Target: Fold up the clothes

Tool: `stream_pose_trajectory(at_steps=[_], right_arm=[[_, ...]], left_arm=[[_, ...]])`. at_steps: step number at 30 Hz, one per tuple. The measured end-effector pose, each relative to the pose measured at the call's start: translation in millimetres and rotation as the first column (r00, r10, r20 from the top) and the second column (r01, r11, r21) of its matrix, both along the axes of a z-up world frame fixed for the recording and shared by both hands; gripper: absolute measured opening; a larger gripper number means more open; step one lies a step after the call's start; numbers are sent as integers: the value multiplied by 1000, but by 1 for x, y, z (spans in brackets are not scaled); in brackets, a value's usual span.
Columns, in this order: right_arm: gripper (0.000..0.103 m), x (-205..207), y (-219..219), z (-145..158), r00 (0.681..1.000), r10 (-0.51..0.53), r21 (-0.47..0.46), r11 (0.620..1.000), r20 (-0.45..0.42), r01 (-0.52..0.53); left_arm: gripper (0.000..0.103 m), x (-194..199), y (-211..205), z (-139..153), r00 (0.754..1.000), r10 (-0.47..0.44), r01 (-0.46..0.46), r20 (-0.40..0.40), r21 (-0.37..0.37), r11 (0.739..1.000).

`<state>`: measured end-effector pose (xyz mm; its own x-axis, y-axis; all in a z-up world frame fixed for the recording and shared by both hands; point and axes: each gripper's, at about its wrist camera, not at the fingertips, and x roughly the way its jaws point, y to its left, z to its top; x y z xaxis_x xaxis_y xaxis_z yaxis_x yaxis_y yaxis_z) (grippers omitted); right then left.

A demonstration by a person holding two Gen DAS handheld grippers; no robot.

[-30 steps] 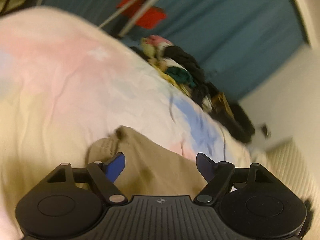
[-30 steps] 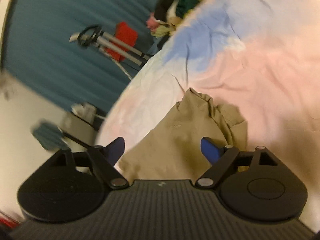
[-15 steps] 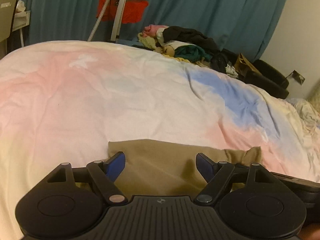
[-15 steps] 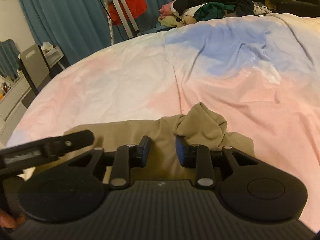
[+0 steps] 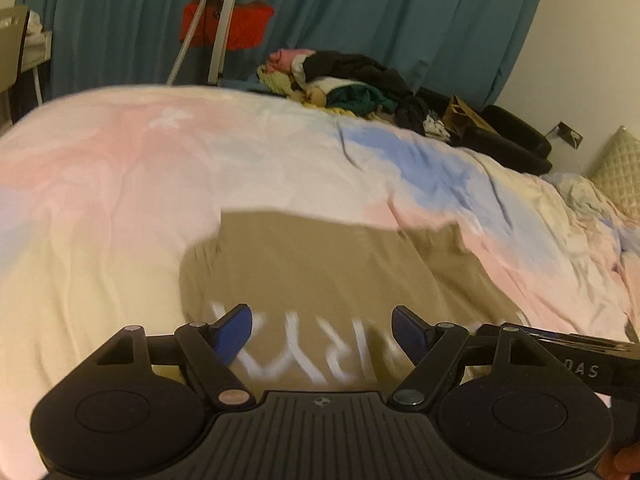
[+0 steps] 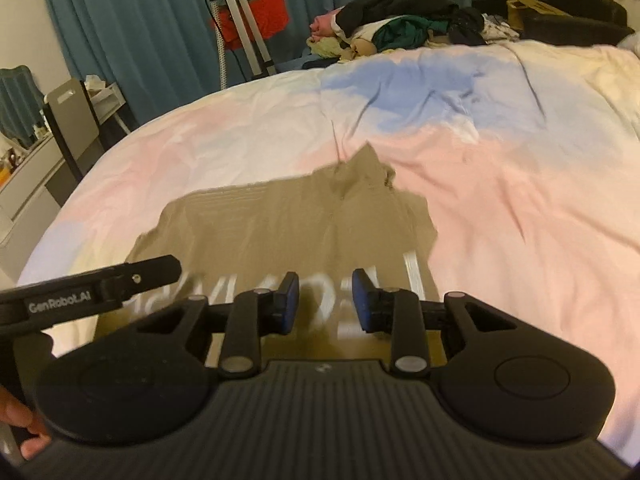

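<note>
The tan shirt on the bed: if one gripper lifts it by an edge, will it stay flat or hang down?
The tan shirt is thin and creased, so it would probably droop and bunch. It looks light. On the soft duvet, pushing would likely wrinkle it rather than slide it.

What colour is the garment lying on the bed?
Khaki tan garment with white lettering; right wrist view shows it best.

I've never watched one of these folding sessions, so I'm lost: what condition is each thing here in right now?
Tan shirt: spread out on the bed, white lettering up, not yet folded.
Bedcover: pastel, lightly creased, under the shirt.
Pile of clothes: heaped loosely at the far edge, unfolded.
Left gripper: wide open above the shirt's lettering.
Right gripper: narrowed, a gap between its pads, nothing visibly pinched.
Curtain: drawn closed.
</note>
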<state>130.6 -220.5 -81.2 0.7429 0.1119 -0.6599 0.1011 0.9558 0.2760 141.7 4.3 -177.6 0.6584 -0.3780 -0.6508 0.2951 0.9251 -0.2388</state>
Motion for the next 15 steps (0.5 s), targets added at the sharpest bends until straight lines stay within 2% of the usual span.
stream_pose_trajectory(at_steps=[3, 7, 9, 11, 14, 15], right_arm=[[31, -6, 4, -13, 1000, -5, -24, 1000, -30, 4], [33, -3, 2, -17, 998, -38, 17, 999, -53, 39], [33, -8, 0, -13, 998, -47, 38, 998, -42, 49], [34, -12, -2, -9, 998, -57, 58, 997, -31, 59], [35, -23, -5, -1, 997, -77, 124, 989, -16, 79], [35, -26, -9, -1, 997, -78, 189, 979, -24, 81]], left_arm=[[79, -13, -8, -16, 999, 29, -26, -46, 54, 998], [79, -21, -17, -20, 999, 39, -35, -29, 115, 993], [79, -24, -11, -15, 997, 53, -49, -49, 83, 995], [79, -29, 1, -8, 993, 77, -77, -93, 13, 997], [81, -41, 26, -2, 981, 102, -129, -167, -161, 979], [82, -45, 34, -2, 975, 109, -151, -196, -218, 964]])
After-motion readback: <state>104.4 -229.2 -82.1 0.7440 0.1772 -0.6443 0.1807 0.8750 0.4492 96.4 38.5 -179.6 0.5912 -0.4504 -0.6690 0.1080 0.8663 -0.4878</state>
